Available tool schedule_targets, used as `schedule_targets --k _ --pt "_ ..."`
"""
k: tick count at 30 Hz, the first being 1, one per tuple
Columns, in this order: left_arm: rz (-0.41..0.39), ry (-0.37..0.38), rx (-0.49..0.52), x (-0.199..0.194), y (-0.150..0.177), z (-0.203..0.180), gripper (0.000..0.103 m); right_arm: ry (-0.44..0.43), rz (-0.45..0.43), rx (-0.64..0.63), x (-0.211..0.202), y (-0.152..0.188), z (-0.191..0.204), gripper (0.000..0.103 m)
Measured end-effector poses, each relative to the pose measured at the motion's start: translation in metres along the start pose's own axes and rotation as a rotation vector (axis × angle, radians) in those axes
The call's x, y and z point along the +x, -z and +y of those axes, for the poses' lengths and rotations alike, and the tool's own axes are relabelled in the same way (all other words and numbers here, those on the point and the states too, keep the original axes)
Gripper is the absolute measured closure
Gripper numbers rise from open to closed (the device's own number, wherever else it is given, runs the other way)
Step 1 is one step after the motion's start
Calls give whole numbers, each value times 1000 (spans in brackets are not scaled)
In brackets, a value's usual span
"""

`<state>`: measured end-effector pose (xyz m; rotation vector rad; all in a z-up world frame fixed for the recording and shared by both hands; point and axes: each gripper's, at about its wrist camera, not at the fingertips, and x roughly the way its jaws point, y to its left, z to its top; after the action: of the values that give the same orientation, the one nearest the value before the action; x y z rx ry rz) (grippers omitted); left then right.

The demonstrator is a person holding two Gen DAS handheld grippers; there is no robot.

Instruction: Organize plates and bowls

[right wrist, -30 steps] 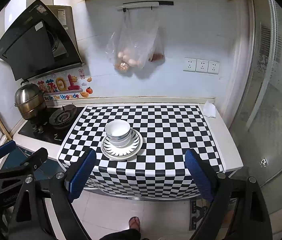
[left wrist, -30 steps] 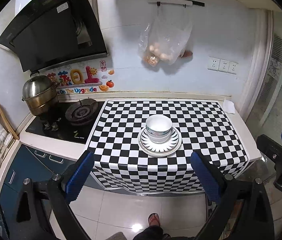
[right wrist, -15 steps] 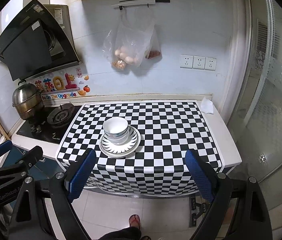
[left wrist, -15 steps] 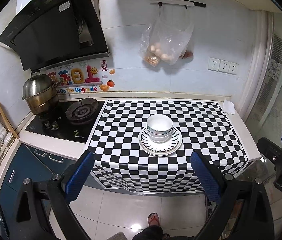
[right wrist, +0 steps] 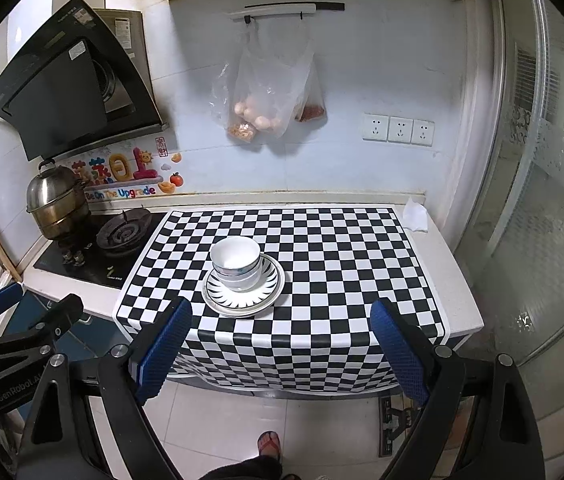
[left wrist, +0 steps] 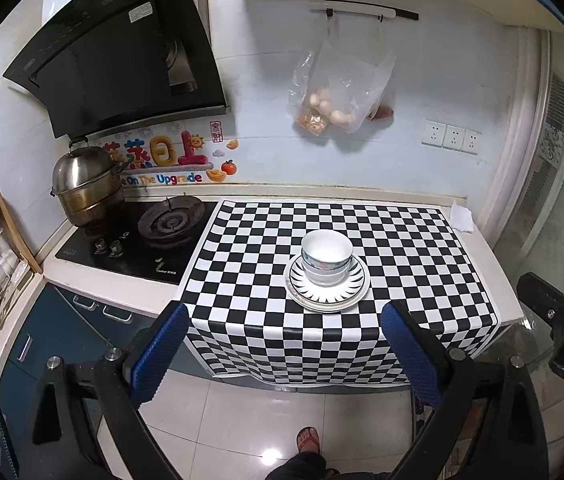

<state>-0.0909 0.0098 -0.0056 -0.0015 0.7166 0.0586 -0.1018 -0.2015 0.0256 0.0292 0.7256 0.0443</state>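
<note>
Looks done to me — bowls (left wrist: 326, 260) nested on stacked plates (left wrist: 327, 286) mid-frame; your left gripper (left wrist: 284, 350) and right gripper (right wrist: 280, 346) hang released, nothing between.

Both wrist cameras look forward and downward from above the floor, standing back from the counter (left wrist: 478, 248). The left view sits further left, nearer the stove (left wrist: 138, 240); the right view shows more of the glass door (right wrist: 542, 240). Both share the checkered cloth (right wrist: 322, 248) and the wall behind it.
</note>
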Motion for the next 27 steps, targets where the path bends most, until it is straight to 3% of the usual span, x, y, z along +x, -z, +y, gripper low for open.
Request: schedule_targets --k 27 --pt "-30 -15 -35 -22 4 -5 4 0 -37 -20 -22 2 -6 10"
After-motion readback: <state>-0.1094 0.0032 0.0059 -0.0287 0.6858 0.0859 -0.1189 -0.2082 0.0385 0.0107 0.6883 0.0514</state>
